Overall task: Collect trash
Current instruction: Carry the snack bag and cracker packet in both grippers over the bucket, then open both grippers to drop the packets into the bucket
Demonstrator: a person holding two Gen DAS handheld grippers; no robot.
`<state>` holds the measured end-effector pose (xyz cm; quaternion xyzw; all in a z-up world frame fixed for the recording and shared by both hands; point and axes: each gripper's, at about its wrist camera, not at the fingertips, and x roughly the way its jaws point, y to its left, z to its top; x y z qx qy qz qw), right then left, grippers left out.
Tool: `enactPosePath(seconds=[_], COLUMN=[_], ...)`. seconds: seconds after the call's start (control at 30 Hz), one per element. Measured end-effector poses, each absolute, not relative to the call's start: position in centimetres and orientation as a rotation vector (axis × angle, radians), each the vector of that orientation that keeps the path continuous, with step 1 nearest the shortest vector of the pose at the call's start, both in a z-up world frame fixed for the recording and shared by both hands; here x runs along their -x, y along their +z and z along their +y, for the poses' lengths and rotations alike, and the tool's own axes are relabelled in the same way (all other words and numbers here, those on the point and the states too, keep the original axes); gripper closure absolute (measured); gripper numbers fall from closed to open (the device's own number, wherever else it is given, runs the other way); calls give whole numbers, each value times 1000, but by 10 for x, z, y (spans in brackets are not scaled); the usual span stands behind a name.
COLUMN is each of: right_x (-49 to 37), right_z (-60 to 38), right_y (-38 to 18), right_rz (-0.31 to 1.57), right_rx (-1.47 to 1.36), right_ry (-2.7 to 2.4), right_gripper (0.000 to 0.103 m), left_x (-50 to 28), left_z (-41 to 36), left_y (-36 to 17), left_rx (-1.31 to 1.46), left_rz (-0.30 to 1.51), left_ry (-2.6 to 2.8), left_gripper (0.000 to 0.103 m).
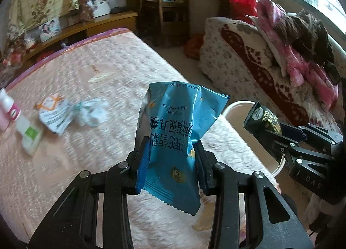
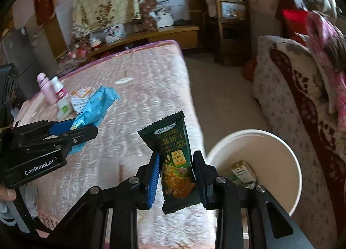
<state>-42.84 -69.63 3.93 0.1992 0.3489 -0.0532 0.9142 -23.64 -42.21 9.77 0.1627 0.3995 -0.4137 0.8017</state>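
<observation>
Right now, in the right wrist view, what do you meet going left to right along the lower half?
Left claw with blue wrapper → green biscuit packet in right claw → white bin → patterned sofa.

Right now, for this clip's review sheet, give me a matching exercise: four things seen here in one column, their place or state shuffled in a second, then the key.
Things
1. blue wrapper
2. green biscuit packet
3. white bucket
4. pink bottle

Places
A. standing on the bed's far side
B. clamped in the right gripper
C. on the floor beside the bed, a small carton inside
D. clamped in the left gripper

Pairs: 1-D, 2-B, 3-C, 4-A
</observation>
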Motion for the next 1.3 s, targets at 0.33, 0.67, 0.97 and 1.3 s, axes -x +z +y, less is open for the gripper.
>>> enactPosePath(seconds=[0.33,0.67,0.97,1.3], right_x=[457,480,489,489], right_z=[-745,-787,-814,-828], right_y=[22,-5,-32,-51], right_rz=[733,763,804,823], right_rx=[-466,-526,-576,-627], right_ry=[-214,-311,-363,-392], right_gripper=[73,73,73,41], left_x=[258,274,285,284], left_z=[-475,-519,-548,-559], left_y=[94,80,67,58], left_rx=[-388,-382,-374,-341], left_rz=[864,929,984,1029], left_ry=[-963,-1043,-1090,-1138], left_gripper=[67,67,62,49])
